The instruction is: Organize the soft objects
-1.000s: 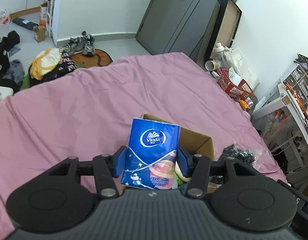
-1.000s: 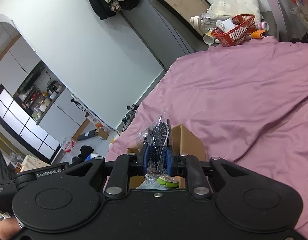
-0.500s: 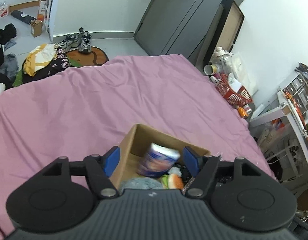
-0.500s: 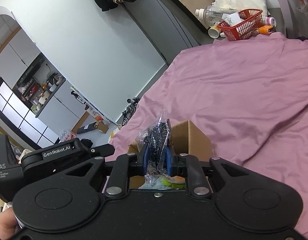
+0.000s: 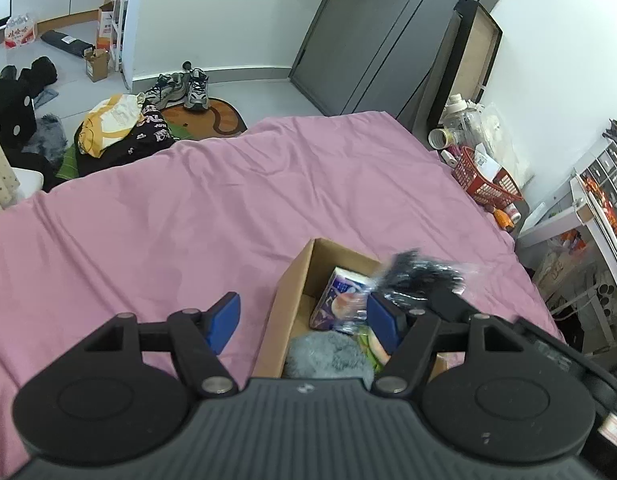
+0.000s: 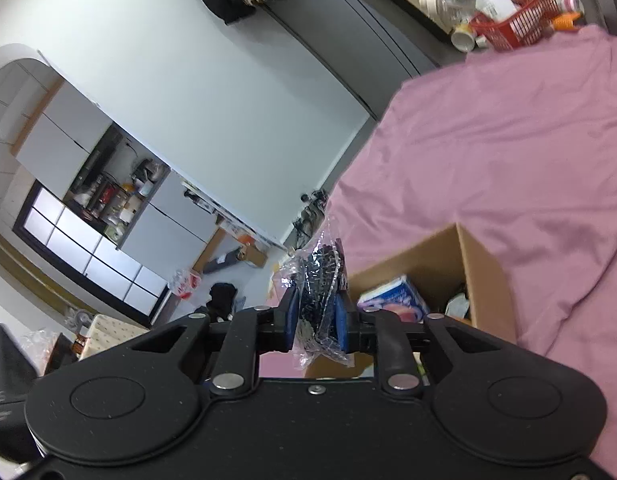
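Right gripper (image 6: pixel 315 322) clamped on clear bag of black pieces (image 6: pixel 318 280); left gripper (image 5: pixel 304 316) spread wide, holding nothing — above cardboard box (image 5: pixel 292 280). Inside: tissue pack (image 5: pixel 340 296), plus grey plush (image 5: pixel 328 354), seen only from left wrist.

The bed (image 5: pixel 236 208) wears a plain pink-mauve sheet, the cardboard box (image 5: pixel 286 292) is tan brown, its tissue pack (image 5: pixel 340 298) blue-purple with a peach patch, the plush (image 5: pixel 328 354) grey, the bagged item (image 6: pixel 320 300) black in clear plastic, and the basket (image 5: pixel 482 182) at 2 o'clock red.
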`<state>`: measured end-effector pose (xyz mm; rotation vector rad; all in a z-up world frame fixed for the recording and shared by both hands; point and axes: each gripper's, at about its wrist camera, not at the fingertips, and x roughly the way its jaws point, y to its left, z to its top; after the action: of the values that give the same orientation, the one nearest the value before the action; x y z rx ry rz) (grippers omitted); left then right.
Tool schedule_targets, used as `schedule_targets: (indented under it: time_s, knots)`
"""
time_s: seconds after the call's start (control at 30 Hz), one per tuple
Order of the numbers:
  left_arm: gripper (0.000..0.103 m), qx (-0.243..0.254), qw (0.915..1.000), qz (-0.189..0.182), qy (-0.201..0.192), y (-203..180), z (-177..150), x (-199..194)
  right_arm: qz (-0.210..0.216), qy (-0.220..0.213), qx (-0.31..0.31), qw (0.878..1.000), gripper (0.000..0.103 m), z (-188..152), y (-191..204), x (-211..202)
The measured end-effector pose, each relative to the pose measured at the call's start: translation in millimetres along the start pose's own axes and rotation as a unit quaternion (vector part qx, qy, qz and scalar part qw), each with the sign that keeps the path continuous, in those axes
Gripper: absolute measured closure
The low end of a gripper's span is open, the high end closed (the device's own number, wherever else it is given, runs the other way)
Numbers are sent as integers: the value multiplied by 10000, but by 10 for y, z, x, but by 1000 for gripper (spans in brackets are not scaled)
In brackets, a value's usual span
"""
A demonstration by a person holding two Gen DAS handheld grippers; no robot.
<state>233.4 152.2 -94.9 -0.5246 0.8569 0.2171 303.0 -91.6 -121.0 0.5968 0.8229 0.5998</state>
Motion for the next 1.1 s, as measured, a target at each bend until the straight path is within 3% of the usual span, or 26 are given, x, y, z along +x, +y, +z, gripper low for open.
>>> schedule_targets:
  time_s: [0.1,0.5,0.57,0.63,0.67,0.77,0.9,1.1]
  knots:
    - [35,-57,10000,62,-29,16,-13,-109,-87,209,56,9997,77,-49,45,-6]
    - [35,33,9999,63,-83,-11,-172,-595,-764,128,-512,9957,73,-170,403,-681]
    - [34,135,9999,40,-77,-57,-230,-694,-946,49,-606,9937,67,-186,456,-792]
    - [32,298,9995,-6,-79,-97,-300,-812,-984,-6,-624,9932,52,-200,492,-924]
    - [29,369,9993,-9,-96,-109,-340,-889,-996,-26,-618,9931,51,-207,505,-993]
    - [23,526,9980,-89,-344,-98,-449,-1160,-1200,-145,-783,9896,40,-245,570,-1189]
    - [19,577,9968,-104,-539,11,-546,-1499,-1256,-349,-657,9893,18,-254,605,-1446]
    - [12,641,9948,-40,-792,249,-630,-1912,-1344,-799,-637,9856,2,-285,823,-1802]
